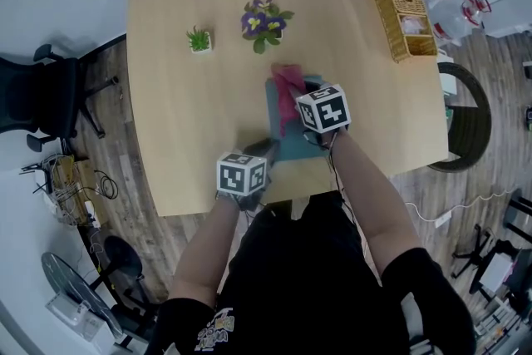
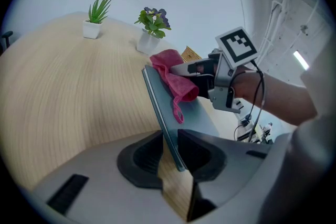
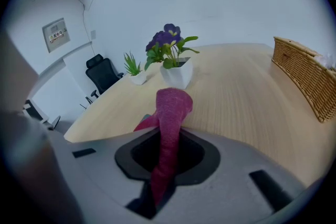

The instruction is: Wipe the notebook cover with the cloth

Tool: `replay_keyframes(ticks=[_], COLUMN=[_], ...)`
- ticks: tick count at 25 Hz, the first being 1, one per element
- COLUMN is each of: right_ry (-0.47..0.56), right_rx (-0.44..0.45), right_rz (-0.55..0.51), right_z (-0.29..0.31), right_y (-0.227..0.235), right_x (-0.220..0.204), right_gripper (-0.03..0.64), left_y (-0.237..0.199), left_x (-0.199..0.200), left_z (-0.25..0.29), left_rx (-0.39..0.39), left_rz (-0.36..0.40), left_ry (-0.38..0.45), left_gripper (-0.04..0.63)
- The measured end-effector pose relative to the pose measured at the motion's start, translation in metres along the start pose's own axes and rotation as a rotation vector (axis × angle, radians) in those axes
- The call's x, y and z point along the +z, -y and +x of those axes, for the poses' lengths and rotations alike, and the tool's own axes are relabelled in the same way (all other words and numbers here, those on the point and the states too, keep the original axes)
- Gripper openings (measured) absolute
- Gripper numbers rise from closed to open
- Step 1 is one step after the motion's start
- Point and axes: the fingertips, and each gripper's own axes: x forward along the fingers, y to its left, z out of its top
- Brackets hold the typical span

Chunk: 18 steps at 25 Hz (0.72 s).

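Notebook (image 1: 293, 147) lies cover-up on table (image 1: 179, 112), near the front edge. Pink cloth (image 1: 287, 89) is draped over the cover's far part. Right gripper (image 2: 185, 68) is clamped on the cloth, which is bunched into 1 narrow roll. Left gripper (image 2: 176, 157) is pinched on the notebook's near edge. Likely risks: the roll wipes only a thin strip, and a hard stroke could drag the book from the 2 jaws.
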Motion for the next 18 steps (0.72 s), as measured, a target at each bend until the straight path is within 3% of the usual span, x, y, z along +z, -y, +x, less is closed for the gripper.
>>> replay_keyframes(ticks=[18], right_ry=[0.083], right_rx=[-0.112], right_rz=[0.282], right_z=[-0.053], right_y=[0.089], right_x=[-0.041], right_gripper=[0.066], left_y=[0.002], left_x=[-0.009], left_z=[0.006], left_rx=[-0.009], left_rz=[0.007], left_ry=[-0.001], left_gripper=[0.084])
